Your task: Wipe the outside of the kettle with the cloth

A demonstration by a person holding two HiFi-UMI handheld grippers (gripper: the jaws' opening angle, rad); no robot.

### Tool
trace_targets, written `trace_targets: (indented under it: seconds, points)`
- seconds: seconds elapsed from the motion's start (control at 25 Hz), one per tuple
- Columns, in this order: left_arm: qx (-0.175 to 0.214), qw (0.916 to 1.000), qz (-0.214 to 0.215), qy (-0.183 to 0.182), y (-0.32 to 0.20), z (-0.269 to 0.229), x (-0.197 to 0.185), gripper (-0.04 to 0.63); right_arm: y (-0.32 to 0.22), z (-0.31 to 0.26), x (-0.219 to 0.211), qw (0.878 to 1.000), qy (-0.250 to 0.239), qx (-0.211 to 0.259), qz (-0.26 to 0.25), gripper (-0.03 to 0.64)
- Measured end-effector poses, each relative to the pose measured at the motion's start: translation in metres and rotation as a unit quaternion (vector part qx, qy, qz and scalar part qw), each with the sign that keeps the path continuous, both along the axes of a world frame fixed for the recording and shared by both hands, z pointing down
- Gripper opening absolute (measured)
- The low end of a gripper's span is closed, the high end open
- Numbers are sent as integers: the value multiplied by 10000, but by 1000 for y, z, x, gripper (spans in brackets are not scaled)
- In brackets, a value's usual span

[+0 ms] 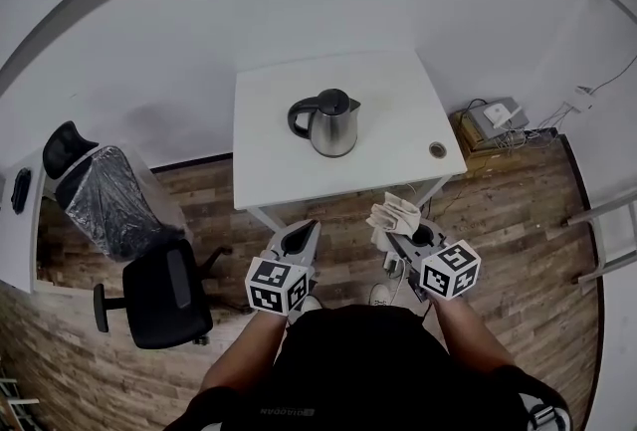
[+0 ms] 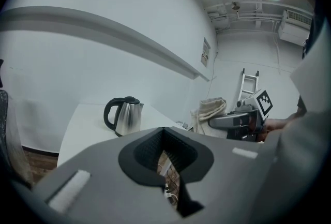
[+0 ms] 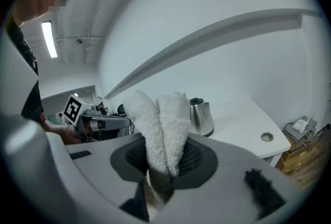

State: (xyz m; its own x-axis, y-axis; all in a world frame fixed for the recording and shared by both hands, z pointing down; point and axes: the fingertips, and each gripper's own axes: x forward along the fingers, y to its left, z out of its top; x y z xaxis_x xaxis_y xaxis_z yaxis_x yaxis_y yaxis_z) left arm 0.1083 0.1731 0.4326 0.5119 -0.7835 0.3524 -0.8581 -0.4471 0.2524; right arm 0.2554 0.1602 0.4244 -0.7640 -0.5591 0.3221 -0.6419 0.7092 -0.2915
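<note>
Kettle sits upright on the white desk, just above frame centre in the head view, lid down, so you can't see what is in it. Handle points to frame left. Nothing touches it.

Your right tongs are clamped on the cloth, lower centre-right, off the desk's near edge and well apart from the kettle. Your left tongs, lower centre, are closed tip to tip with nothing in them.

The right gripper view shows the grip: cloth folded into two white lobes standing up out of the tongs, kettle just right of them behind, and a round hole in the desk at right.

The left gripper view shows the tongs together, cables visible through the pad recess, kettle centre left, cloth centre right, and a ladder at the right wall.

Only the head view shows the black office chair, lower left.
</note>
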Motion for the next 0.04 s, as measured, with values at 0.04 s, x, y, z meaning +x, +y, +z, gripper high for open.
trace_targets:
  seconds: [0.04]
  points:
    - [-10,10000,5,1,1,1,-1,8,-1,0,0,10000,5,0,24,95]
